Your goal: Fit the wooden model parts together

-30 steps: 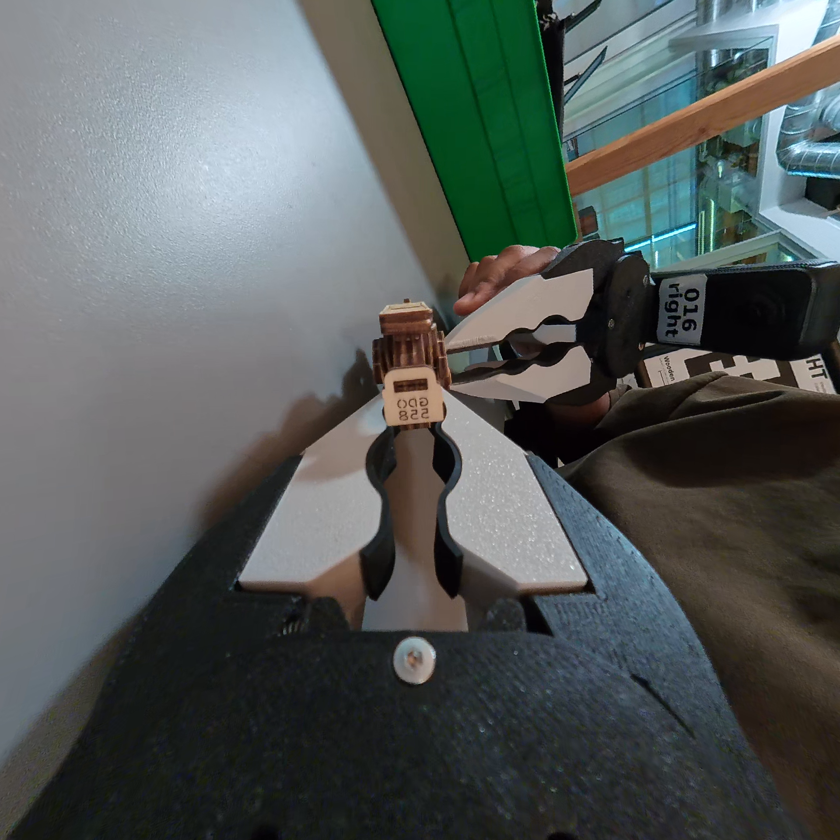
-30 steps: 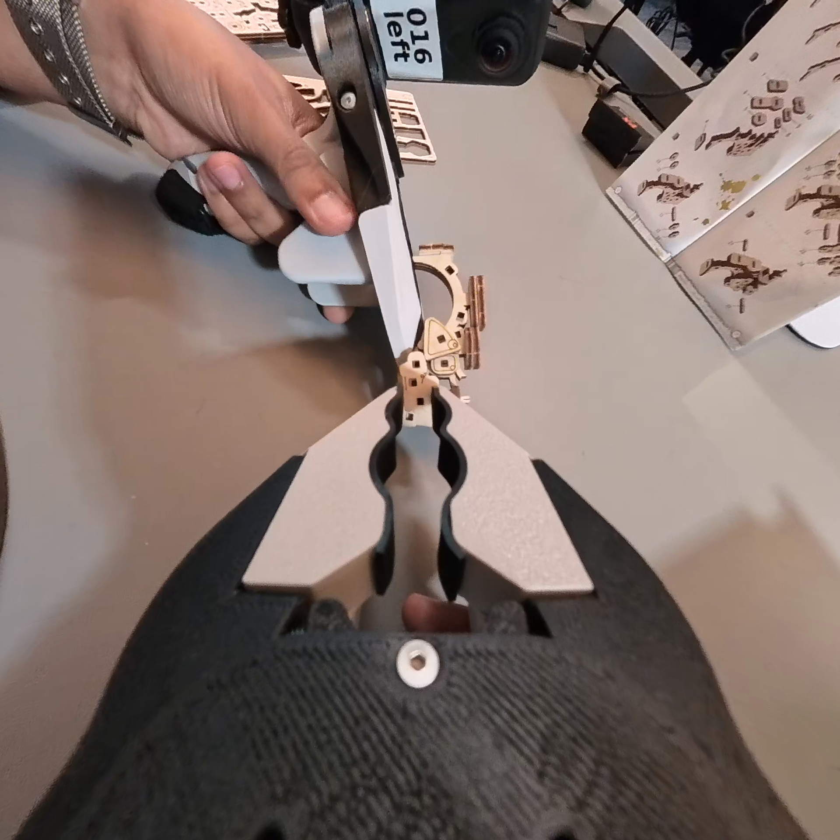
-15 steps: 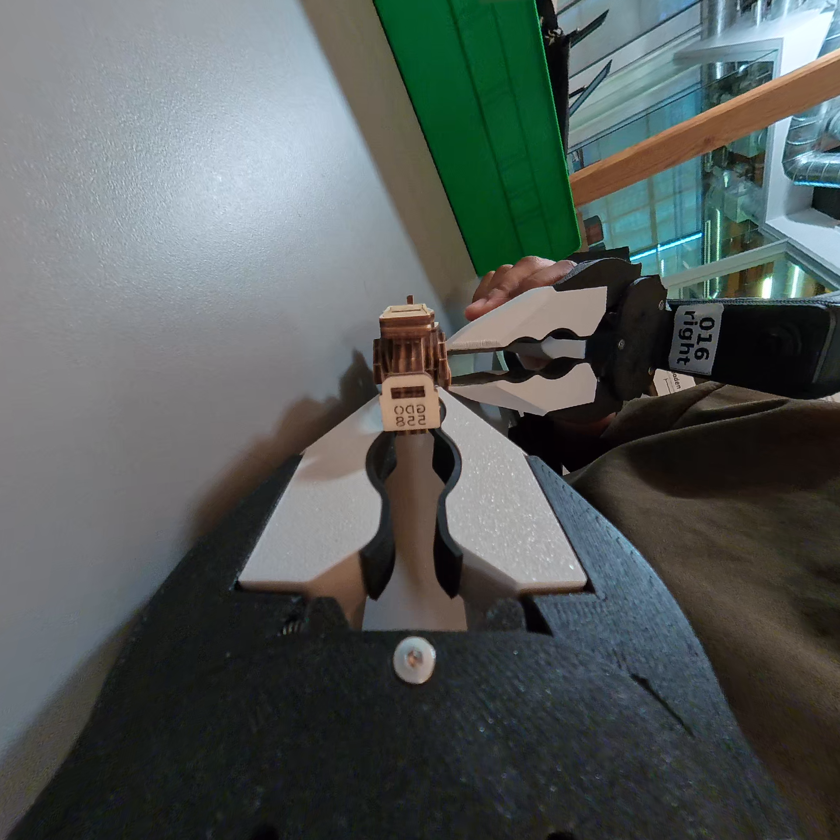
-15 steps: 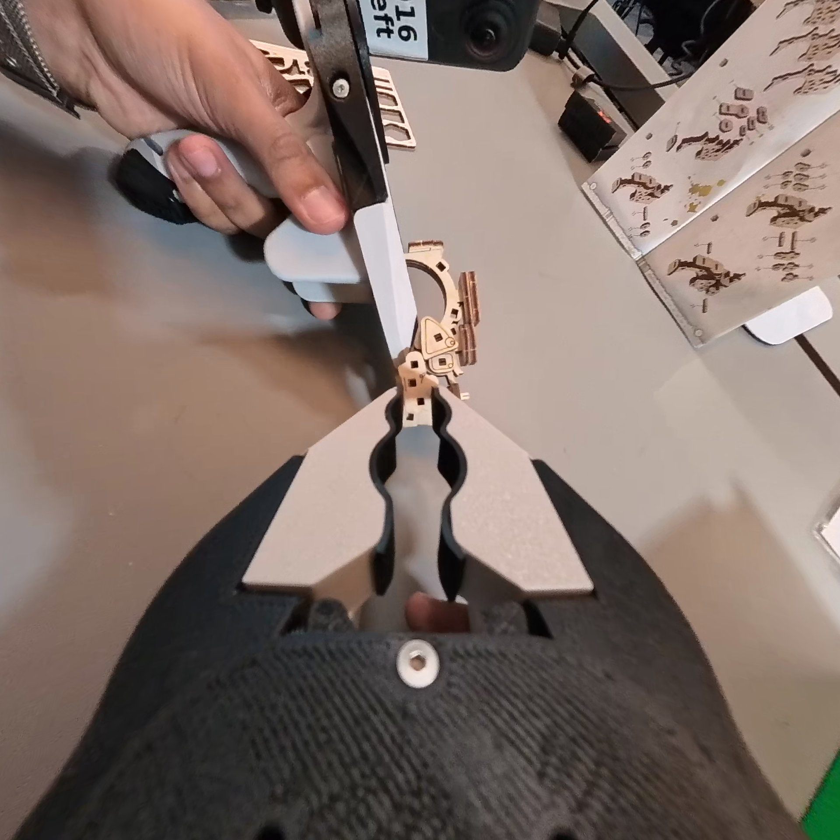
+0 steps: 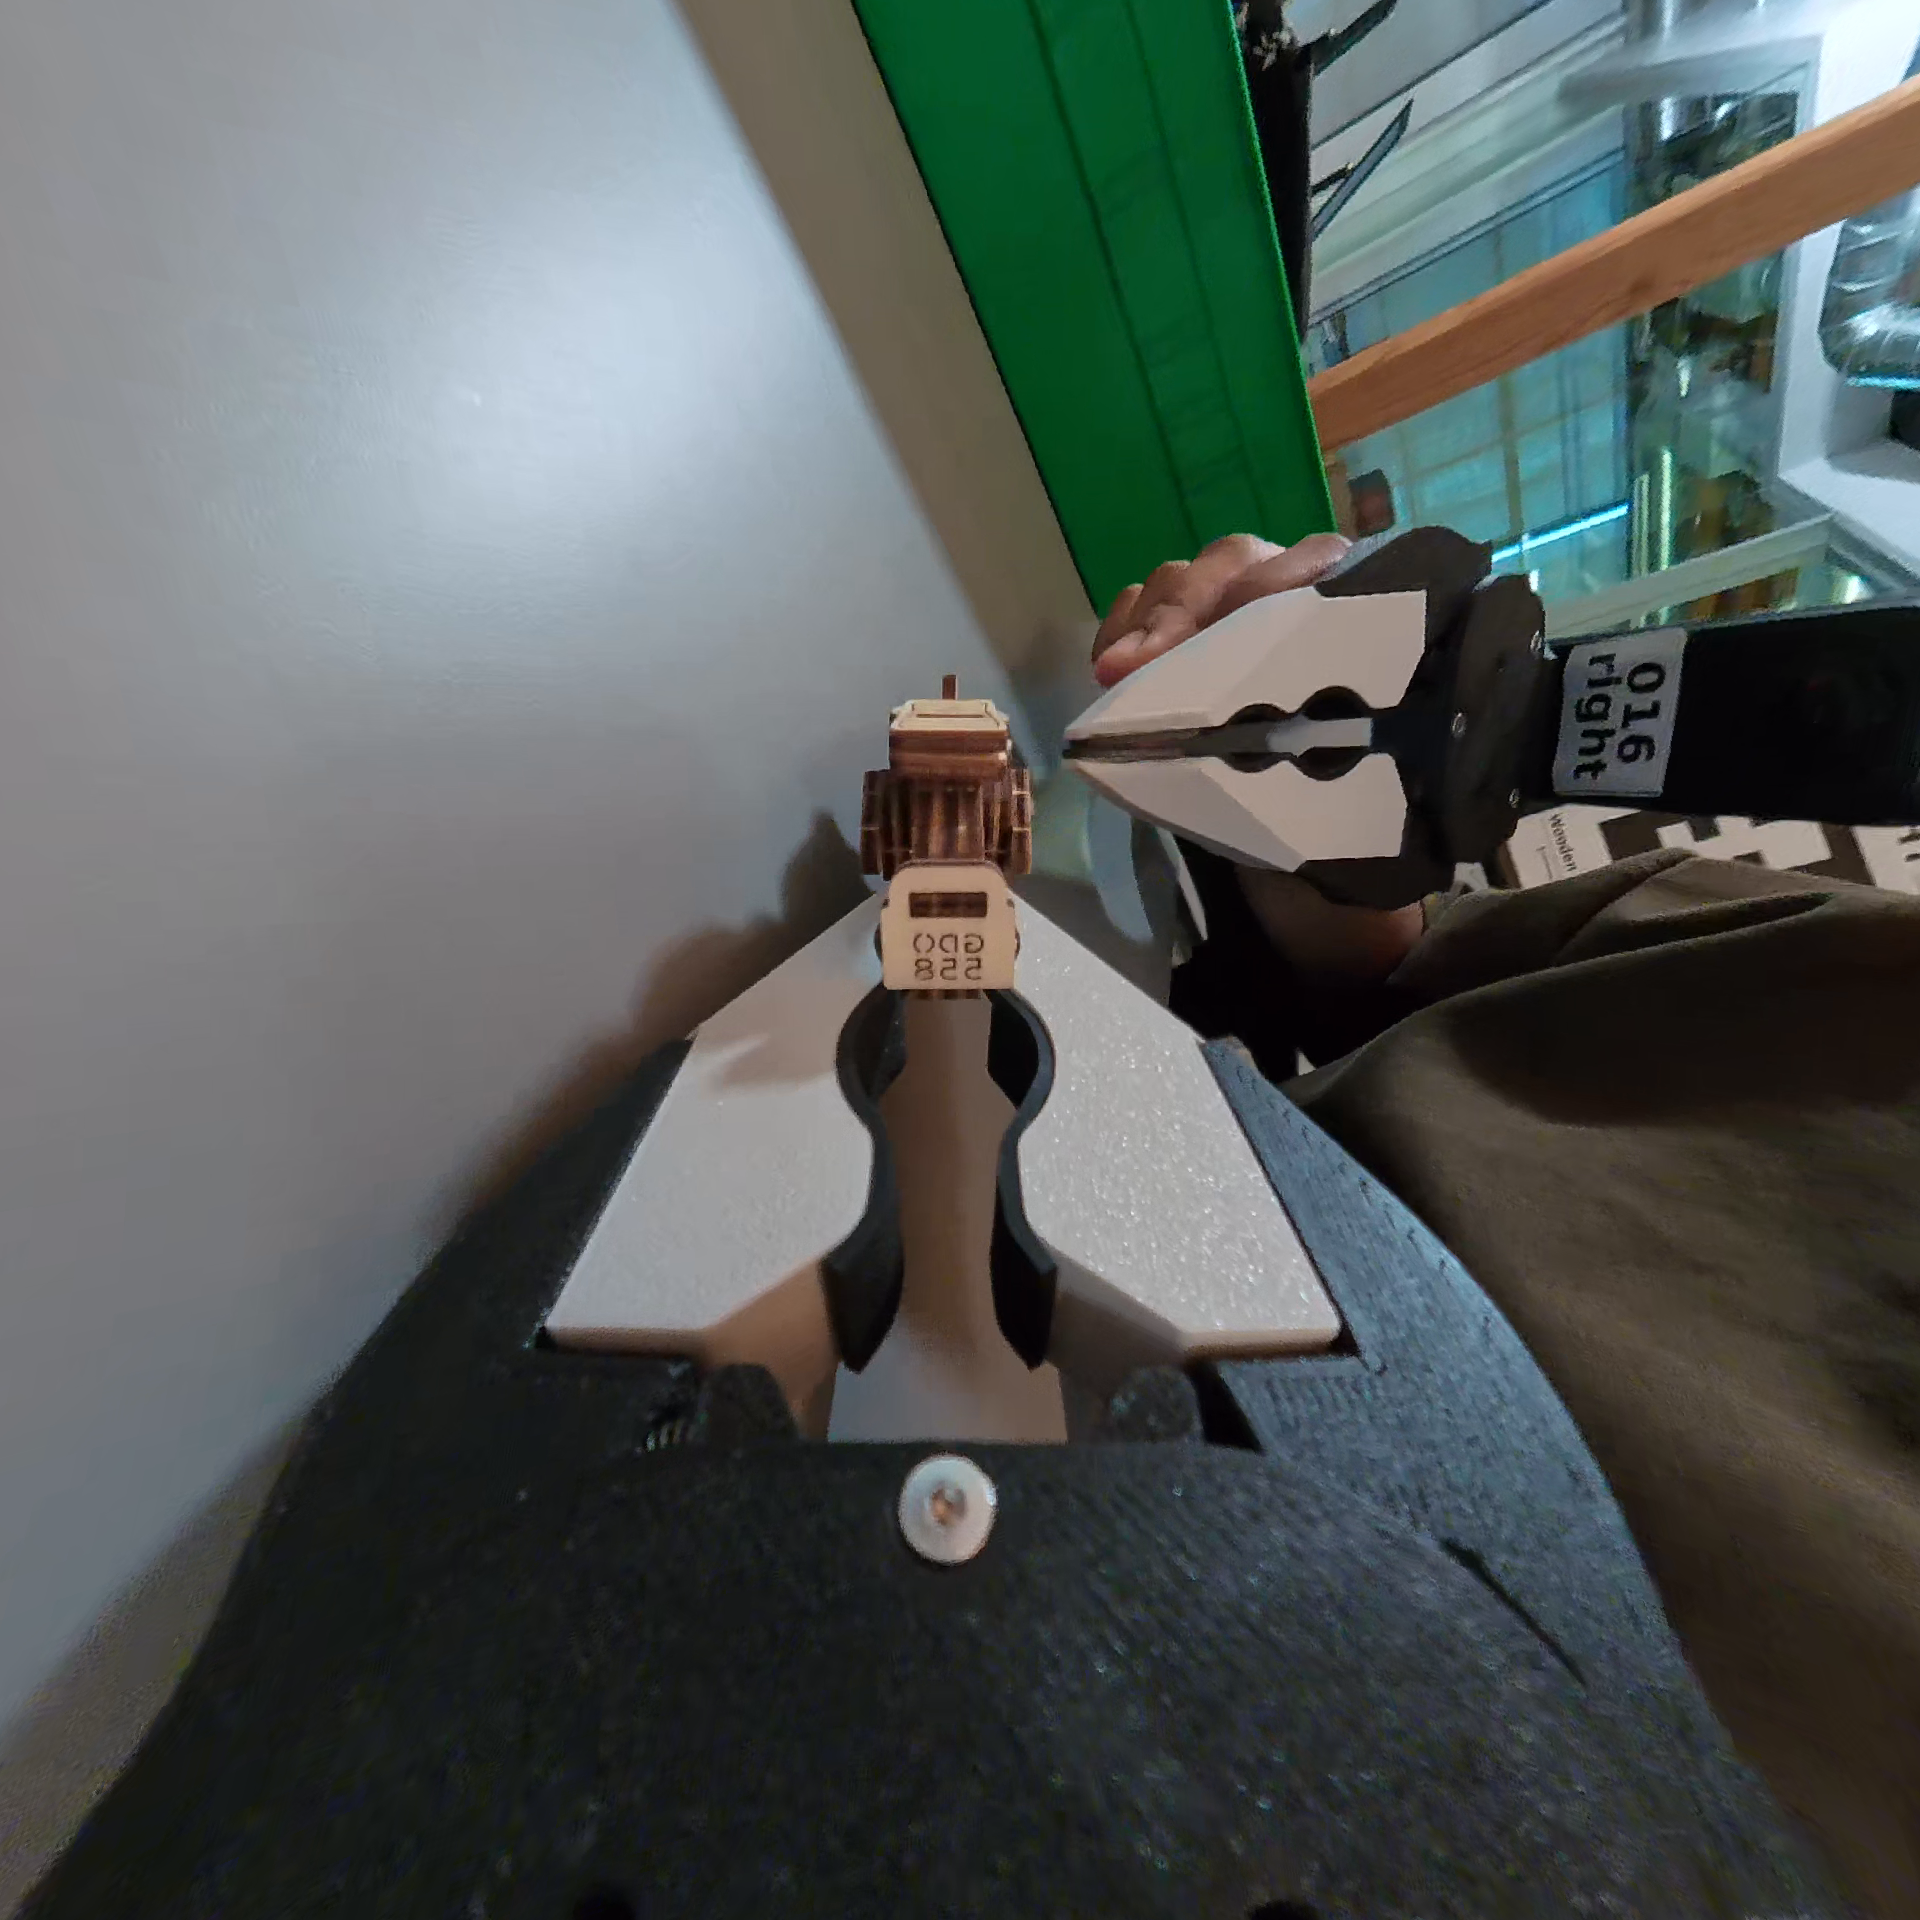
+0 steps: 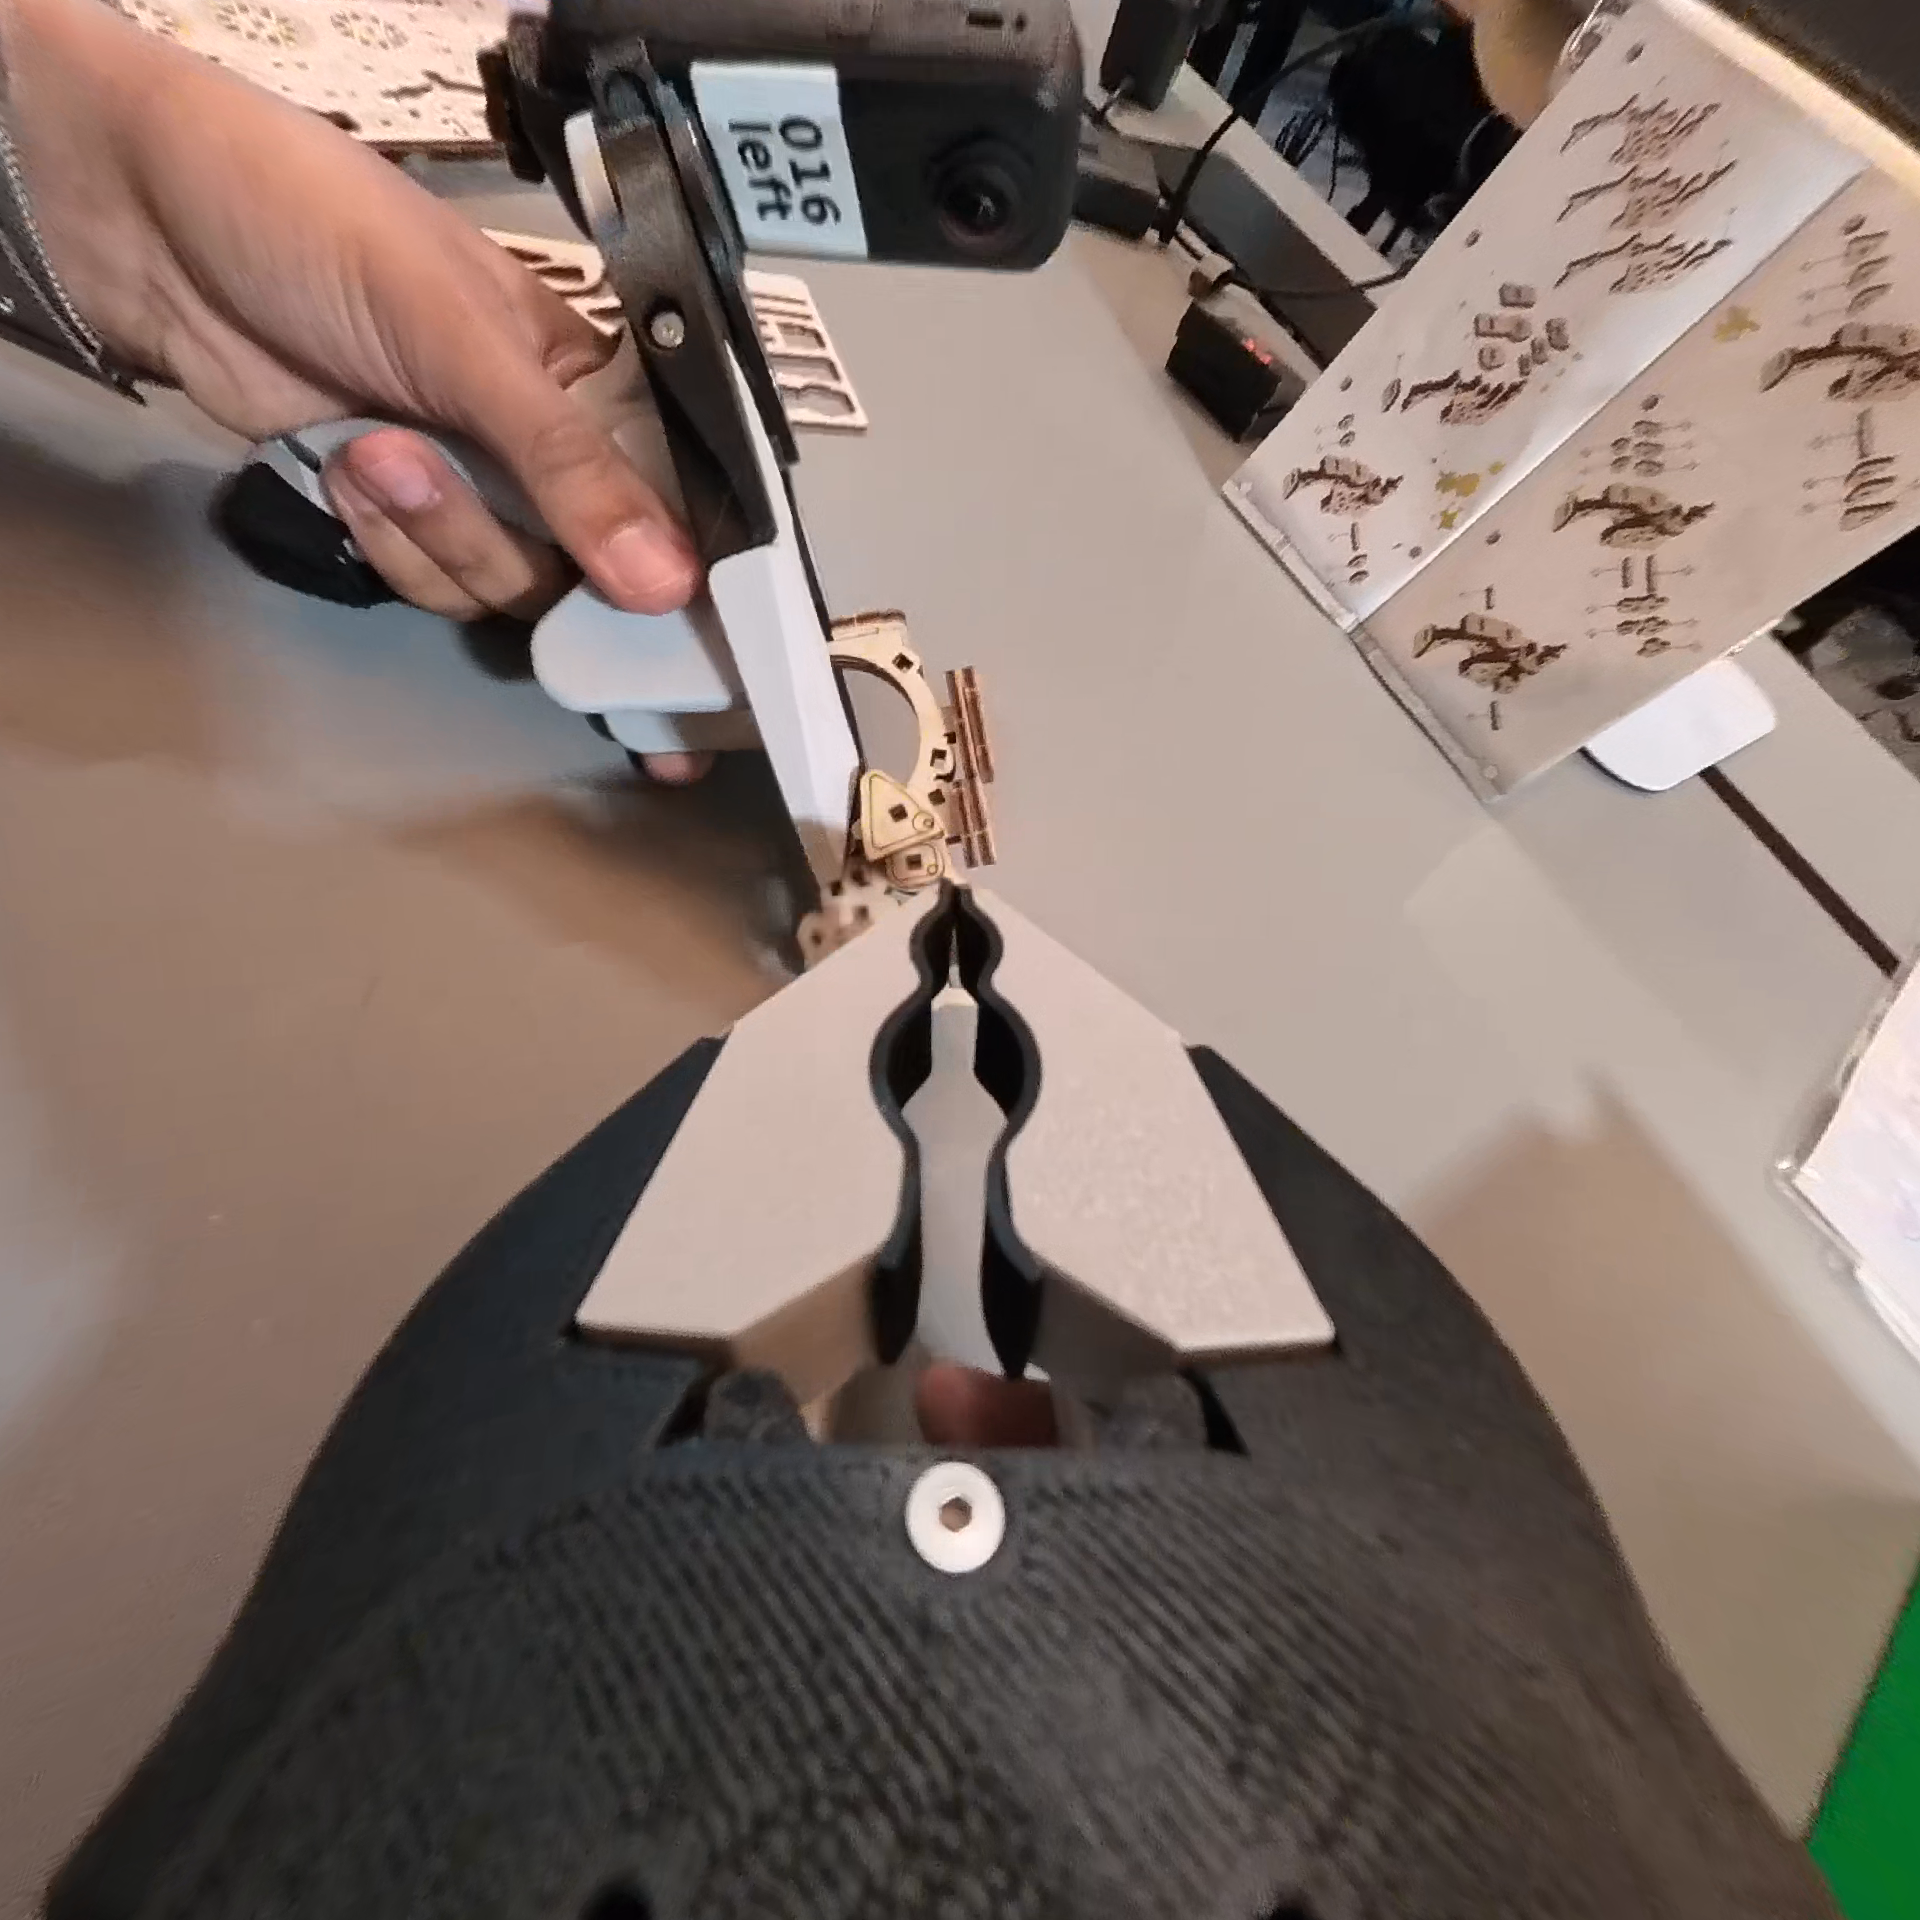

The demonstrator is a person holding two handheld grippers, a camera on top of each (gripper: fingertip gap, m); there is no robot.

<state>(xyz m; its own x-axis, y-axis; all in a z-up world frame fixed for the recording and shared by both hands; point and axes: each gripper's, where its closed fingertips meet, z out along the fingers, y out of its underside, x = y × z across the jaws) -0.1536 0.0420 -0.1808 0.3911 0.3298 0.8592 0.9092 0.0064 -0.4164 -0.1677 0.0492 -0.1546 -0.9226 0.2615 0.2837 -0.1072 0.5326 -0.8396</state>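
The left gripper (image 5: 948,971) is pinching the wooden model (image 5: 943,821) at its tips, holding it up off the grey table (image 6: 1195,727). The right gripper (image 6: 954,902) is sitting with its jaws pressed together and apparently empty, tips just beside the model's near edge (image 6: 914,821). The model's long axis is running away along the left fingers (image 6: 800,717), so the right gripper is nearer for the next fit

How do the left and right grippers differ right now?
The left gripper is shut on the wooden model; the right gripper is shut with nothing visible between its tips. In the right wrist view the left gripper points down at the table, while the right gripper approaches the model from the side. Both have pale fingers on black bodies and are hand-held.
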